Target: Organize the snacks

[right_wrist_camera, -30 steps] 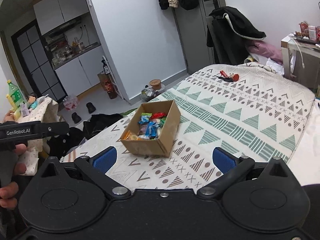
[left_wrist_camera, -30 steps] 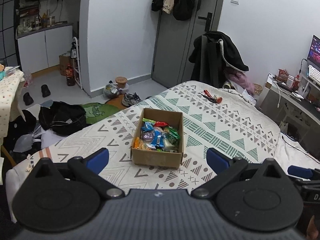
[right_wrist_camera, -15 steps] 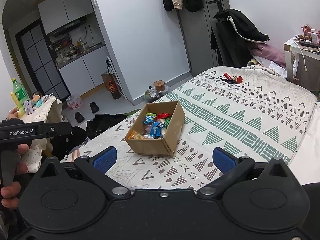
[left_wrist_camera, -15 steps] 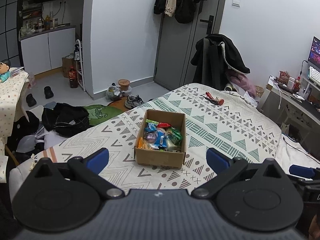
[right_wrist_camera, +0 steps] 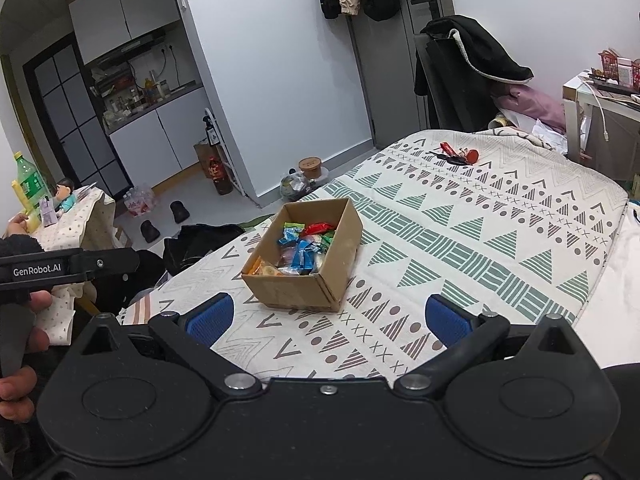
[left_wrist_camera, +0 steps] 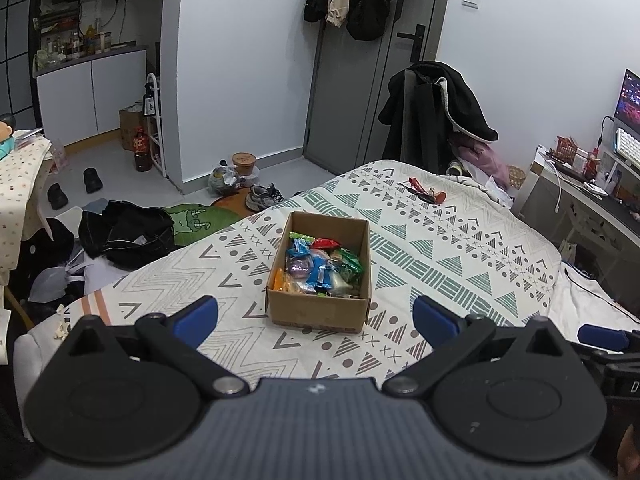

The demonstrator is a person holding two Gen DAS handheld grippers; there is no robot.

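Observation:
An open cardboard box (left_wrist_camera: 318, 312) (right_wrist_camera: 296, 292) stands on the patterned bedspread (left_wrist_camera: 440, 248) (right_wrist_camera: 480, 240), holding several colourful snack packets (left_wrist_camera: 320, 266) (right_wrist_camera: 302, 254). My left gripper (left_wrist_camera: 316, 316) is open, its blue fingertips apart just short of the box's near wall. My right gripper (right_wrist_camera: 328, 316) is also open, hovering in front of the box's near corner. Nothing is held between either pair of fingers. The left gripper's body and a hand (right_wrist_camera: 24, 344) show at the left edge of the right wrist view.
Red and black small items (left_wrist_camera: 424, 194) (right_wrist_camera: 456, 156) lie at the bed's far end. Left of the bed the floor holds dark clothes (left_wrist_camera: 128, 232), shoes and a green mat. A chair draped with a black coat (left_wrist_camera: 436, 116) and a desk (left_wrist_camera: 592, 200) stand behind and to the right.
Both cameras have risen and tilted up slightly, so the box sits a little lower and nearer to centre in each view. Both grippers stayed open.

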